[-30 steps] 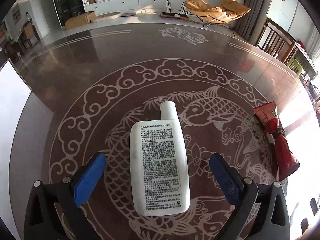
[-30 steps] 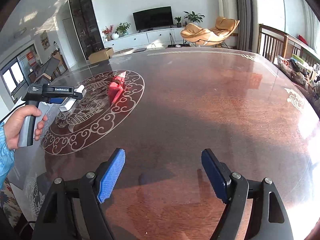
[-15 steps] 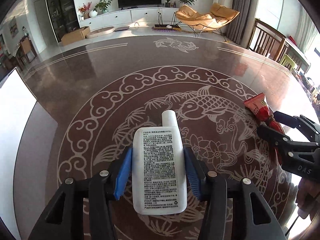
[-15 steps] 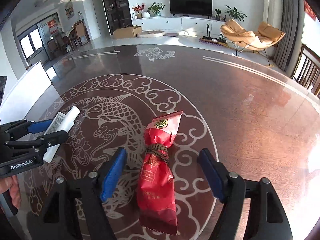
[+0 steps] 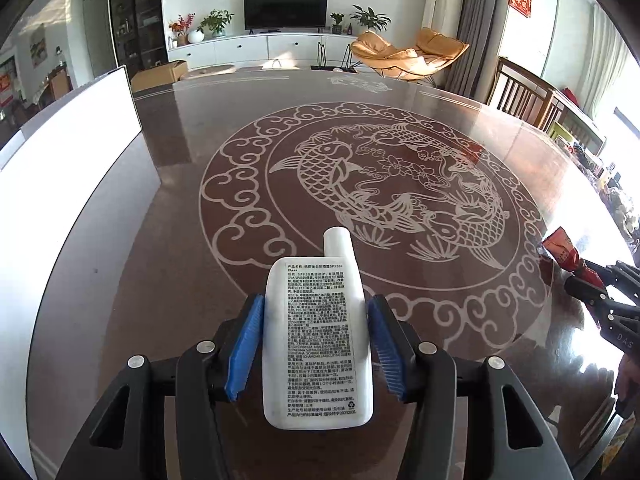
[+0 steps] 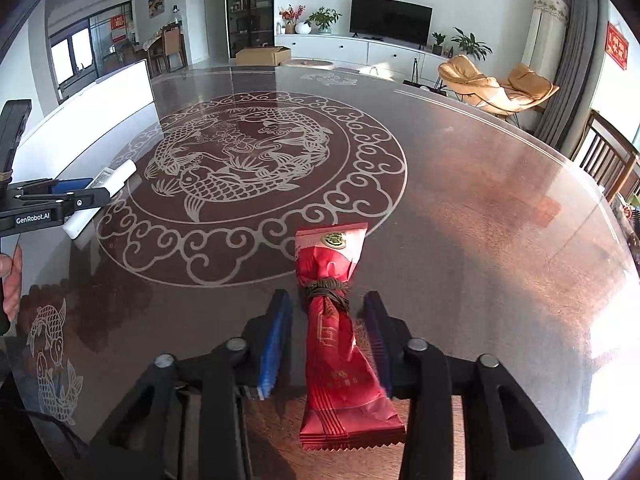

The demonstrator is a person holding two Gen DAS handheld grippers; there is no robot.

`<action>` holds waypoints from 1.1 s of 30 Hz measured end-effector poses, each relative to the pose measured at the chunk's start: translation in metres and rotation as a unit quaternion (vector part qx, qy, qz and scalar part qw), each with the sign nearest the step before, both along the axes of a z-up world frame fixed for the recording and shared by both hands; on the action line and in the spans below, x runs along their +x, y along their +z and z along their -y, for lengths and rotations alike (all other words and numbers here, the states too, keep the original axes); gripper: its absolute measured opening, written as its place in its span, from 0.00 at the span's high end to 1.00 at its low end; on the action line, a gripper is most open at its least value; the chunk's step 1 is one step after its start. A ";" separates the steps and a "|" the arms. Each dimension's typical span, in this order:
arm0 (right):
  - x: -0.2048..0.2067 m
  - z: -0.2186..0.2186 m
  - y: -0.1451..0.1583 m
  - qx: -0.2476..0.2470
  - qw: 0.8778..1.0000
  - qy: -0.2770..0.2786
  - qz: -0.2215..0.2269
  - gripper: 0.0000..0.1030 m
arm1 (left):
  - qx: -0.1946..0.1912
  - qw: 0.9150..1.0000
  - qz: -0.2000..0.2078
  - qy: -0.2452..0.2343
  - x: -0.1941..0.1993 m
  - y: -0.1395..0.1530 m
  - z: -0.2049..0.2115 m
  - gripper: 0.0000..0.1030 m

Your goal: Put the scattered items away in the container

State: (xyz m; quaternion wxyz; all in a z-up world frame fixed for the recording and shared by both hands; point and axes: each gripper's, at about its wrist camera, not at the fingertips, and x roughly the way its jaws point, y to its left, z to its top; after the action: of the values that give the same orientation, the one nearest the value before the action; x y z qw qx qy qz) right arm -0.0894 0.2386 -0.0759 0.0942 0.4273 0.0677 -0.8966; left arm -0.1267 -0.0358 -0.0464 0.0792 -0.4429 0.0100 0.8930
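Left hand-held gripper angled down over the dark patterned counter, jaws easing open, blue pads against the flat white plastic bottle it holds. Right hand-held gripper likewise angled down, jaws opening around one red foil snack packet; right pad touching, left pad apart. Only the right view shows bare fingers on the left handle; both show one white container at counter's left; one bottle, one packet.
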 end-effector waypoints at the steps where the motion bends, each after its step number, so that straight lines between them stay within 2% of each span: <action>1: -0.001 -0.002 0.001 -0.008 1.000 -0.005 0.005 0.49 | 0.000 1.000 0.000 0.000 -0.001 0.000 -0.001 0.42; 3: -0.002 -0.008 0.004 -0.022 1.000 -0.009 0.009 0.48 | -0.008 1.000 0.001 -0.003 0.000 -0.003 -0.004 0.35; 6: -0.002 -0.005 0.005 -0.004 1.000 -0.015 0.006 0.42 | -0.029 1.000 0.007 0.002 0.001 -0.005 -0.007 0.23; 8: -0.007 -0.011 0.003 -0.002 0.999 -0.036 0.013 0.20 | -0.025 1.000 0.011 0.006 -0.001 -0.005 -0.004 0.19; 9: -0.011 -0.017 0.003 -0.014 0.999 -0.044 0.020 0.16 | -0.026 1.000 0.012 0.007 -0.002 -0.005 -0.003 0.18; 10: -0.013 -0.020 0.003 -0.027 0.998 -0.046 0.022 0.15 | -0.028 1.000 0.012 0.006 -0.002 -0.006 -0.004 0.16; 12: -0.014 -0.017 0.003 -0.012 0.999 -0.044 0.023 0.13 | -0.029 0.999 0.014 0.007 -0.003 -0.006 -0.005 0.13; 14: -0.015 -0.016 0.003 -0.009 0.999 -0.042 0.023 0.11 | -0.030 0.999 0.024 0.010 -0.006 -0.008 -0.004 0.00; 17: -0.017 -0.016 0.001 -0.010 0.999 -0.036 0.029 0.04 | -0.029 0.999 0.028 0.012 -0.007 -0.009 -0.003 0.00; 20: -0.017 -0.017 -0.001 -0.012 0.999 -0.037 0.032 0.01 | -0.029 0.999 0.027 0.013 -0.006 -0.009 -0.002 0.00; 33: -0.018 -0.016 -0.002 -0.012 0.999 -0.037 0.034 0.00 | -0.030 0.998 0.026 0.040 -0.001 -0.008 -0.004 0.00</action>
State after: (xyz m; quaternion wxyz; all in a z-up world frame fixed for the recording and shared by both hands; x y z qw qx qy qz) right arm -0.1071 0.2544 -0.0782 0.0681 0.4585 0.0376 -0.8853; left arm -0.1282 -0.0316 -0.0540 0.0302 -0.4682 0.0171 0.8830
